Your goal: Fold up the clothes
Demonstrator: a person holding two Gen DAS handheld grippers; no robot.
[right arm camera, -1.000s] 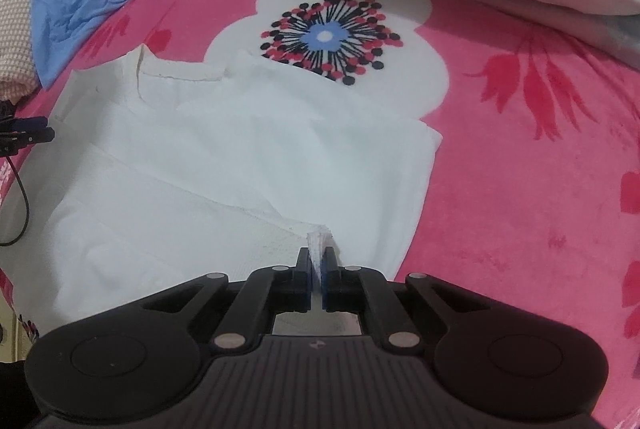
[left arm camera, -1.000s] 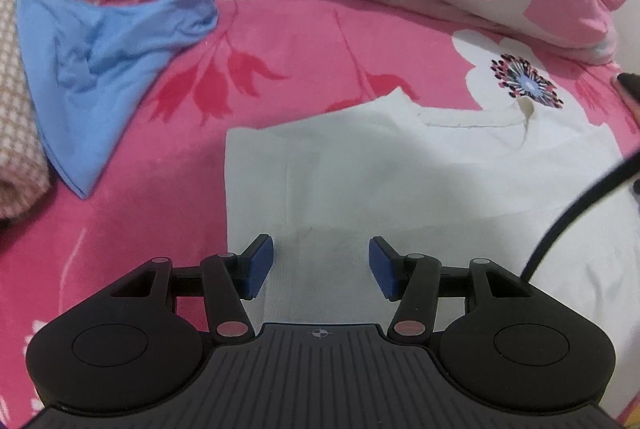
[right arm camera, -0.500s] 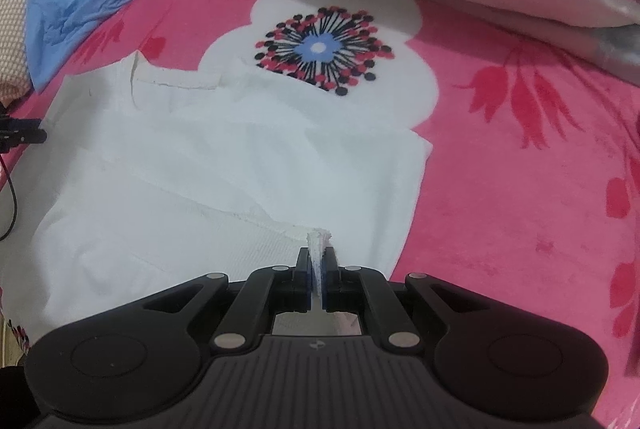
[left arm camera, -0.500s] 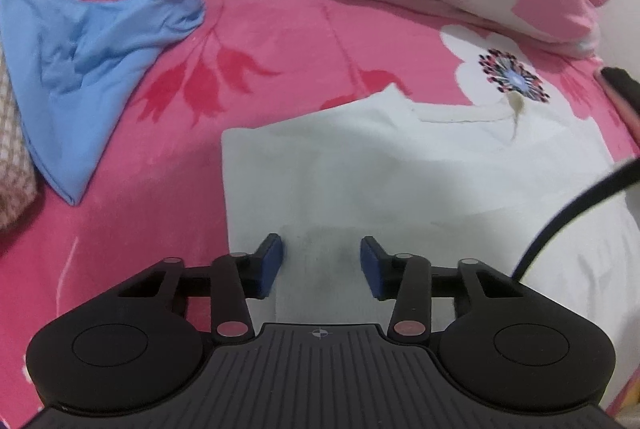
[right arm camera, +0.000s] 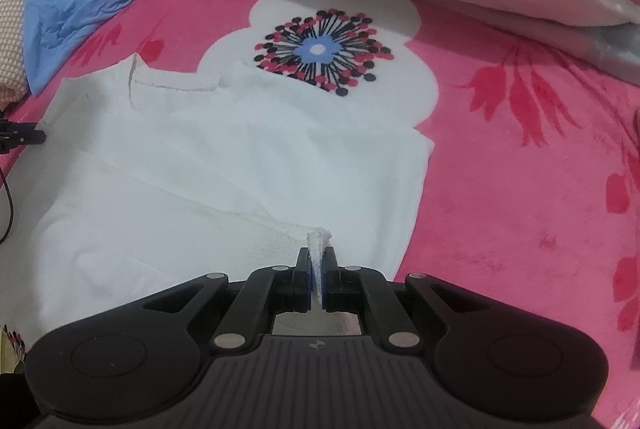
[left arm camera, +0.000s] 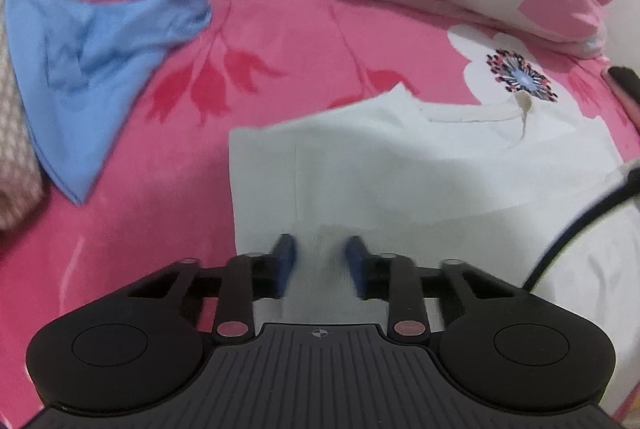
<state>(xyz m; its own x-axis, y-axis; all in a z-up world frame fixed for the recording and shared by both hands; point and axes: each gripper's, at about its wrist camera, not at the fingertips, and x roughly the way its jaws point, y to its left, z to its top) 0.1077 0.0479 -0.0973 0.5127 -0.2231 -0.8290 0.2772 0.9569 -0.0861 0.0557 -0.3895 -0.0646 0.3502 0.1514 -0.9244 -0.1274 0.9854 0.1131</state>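
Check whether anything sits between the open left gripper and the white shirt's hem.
Nothing visible does. The left gripper is open with white shirt fabric directly between its pads. The blue garment lies off to the left and the black cable crosses to the right, both outside the gap.

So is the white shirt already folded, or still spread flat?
Partly folded: the white shirt lies on the bed with side layers turned inward, and the right claw pinches its hem.
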